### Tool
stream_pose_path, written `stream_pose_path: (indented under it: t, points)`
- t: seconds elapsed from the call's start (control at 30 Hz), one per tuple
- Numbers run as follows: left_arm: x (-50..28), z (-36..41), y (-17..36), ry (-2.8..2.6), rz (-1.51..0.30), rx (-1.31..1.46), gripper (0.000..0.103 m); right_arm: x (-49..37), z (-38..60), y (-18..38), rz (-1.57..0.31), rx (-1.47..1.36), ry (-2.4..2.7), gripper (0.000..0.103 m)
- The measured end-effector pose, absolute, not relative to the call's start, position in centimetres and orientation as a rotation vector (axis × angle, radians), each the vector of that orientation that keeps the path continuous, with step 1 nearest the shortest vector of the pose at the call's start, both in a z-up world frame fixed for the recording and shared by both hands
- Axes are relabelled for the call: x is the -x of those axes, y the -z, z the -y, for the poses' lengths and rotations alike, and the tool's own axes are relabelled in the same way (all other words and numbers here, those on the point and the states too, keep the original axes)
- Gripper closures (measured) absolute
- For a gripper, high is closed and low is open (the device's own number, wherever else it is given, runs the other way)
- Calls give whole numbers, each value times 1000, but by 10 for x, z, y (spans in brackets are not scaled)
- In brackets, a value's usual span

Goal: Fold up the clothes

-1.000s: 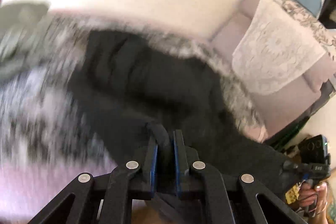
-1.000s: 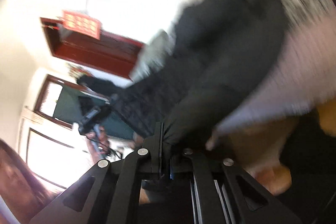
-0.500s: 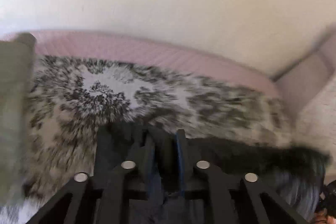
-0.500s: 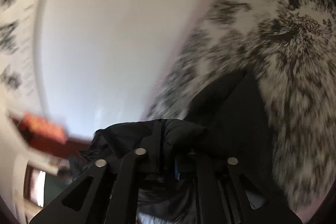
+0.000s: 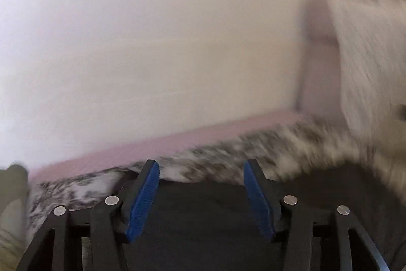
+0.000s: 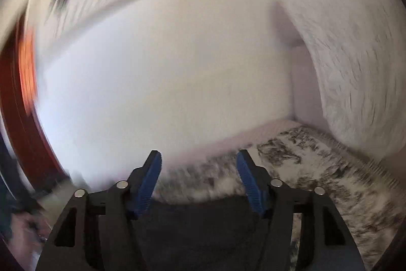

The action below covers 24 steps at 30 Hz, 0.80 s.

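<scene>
Left wrist view: the left gripper (image 5: 201, 166) has just sprung apart, letting go of the black garment (image 5: 203, 225), which now lies low in frame on the patterned cover (image 5: 215, 159). The right gripper (image 6: 199, 159) has released too, so this fold looks laid down.

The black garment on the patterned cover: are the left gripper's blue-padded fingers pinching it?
Apart. In the left wrist view the blue-padded fingers have just been opening and stand wide, and the black garment lies between them, unpinched.
</scene>
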<state>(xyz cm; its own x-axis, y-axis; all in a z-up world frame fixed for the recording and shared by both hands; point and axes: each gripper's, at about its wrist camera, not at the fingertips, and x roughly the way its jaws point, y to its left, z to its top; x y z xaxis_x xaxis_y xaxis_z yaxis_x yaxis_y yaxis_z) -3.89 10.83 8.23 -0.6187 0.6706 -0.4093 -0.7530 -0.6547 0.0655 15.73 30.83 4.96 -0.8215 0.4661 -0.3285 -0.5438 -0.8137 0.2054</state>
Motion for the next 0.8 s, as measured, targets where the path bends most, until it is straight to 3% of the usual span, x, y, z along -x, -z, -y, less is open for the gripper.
stream_pose_path:
  t: [0.07, 0.13, 0.2, 0.33, 0.47, 0.5, 0.6, 0.63, 0.8]
  points:
    - [52, -131, -33, -2263, -302, 633, 43, -104, -279, -7, -309, 607, -2538, 43]
    - [67, -141, 9, -2267, -283, 742, 40, -64, -274, 55, -230, 792, -2390, 39]
    - [81, -145, 43, -2275, -260, 798, 40, -48, -284, 107, -280, 854, -2385, 37]
    - [80, -161, 45, -2297, -343, 837, 40, -26, -292, 115, -296, 881, -2366, 36]
    - [59, -149, 18, -2356, -421, 847, 41, -33, -299, 93, -468, 953, -2456, 32]
    - [44, -135, 0, -2383, -380, 818, 40, -58, -293, 72, -546, 841, -2520, 32]
    - [-6, -95, -49, -2476, -311, 734, 15, -143, -269, 25, -704, 517, -2620, 5]
    - [-23, -83, -63, -2511, -288, 696, 4, -172, -260, 12, -742, 414, -2635, 5]
    - [-70, -59, -108, -2589, -220, 607, 2, -261, -264, 48, -1054, 324, -2392, 3]
